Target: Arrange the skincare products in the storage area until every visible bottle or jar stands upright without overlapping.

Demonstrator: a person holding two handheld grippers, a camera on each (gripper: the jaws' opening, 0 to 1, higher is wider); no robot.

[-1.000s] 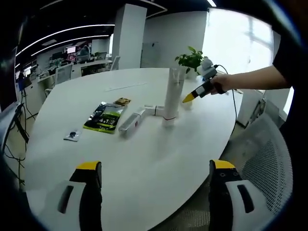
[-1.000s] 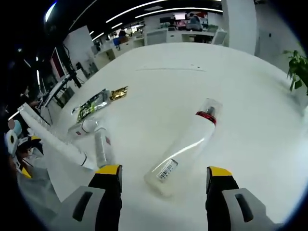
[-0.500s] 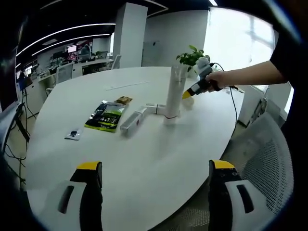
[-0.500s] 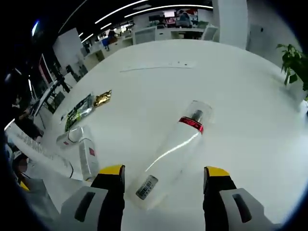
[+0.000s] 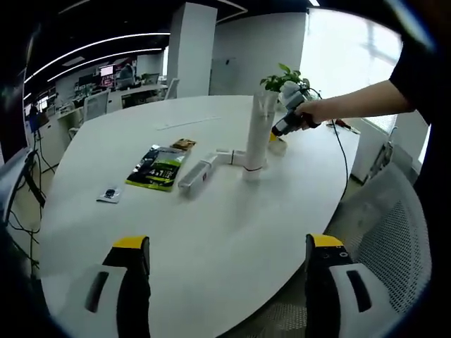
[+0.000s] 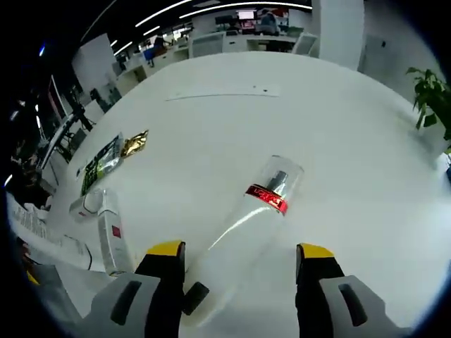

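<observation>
A tall white tube (image 5: 256,134) stands upright on its clear cap on the white table (image 5: 211,232), with a red band low down. My right gripper (image 5: 287,124), held by a hand, is at the tube's top end. In the right gripper view I look down along the tube (image 6: 246,222); its upper end lies between the jaws of my right gripper (image 6: 240,252), which stand apart and open. Two small white tubes (image 5: 197,174) (image 5: 229,156) lie flat beside it; one such tube (image 6: 109,236) lies at the left. My left gripper (image 5: 227,264) is open over the table's near edge, holding nothing.
A green packet (image 5: 156,167), a gold packet (image 5: 182,144) and a small dark-centred item (image 5: 109,193) lie left of the tubes. A potted plant (image 5: 282,79) stands behind the tall tube. A mesh chair (image 5: 384,225) is at the right.
My right gripper has moved in over the tall tube, whose upper end now sits between its jaws. The left gripper has barely moved.
</observation>
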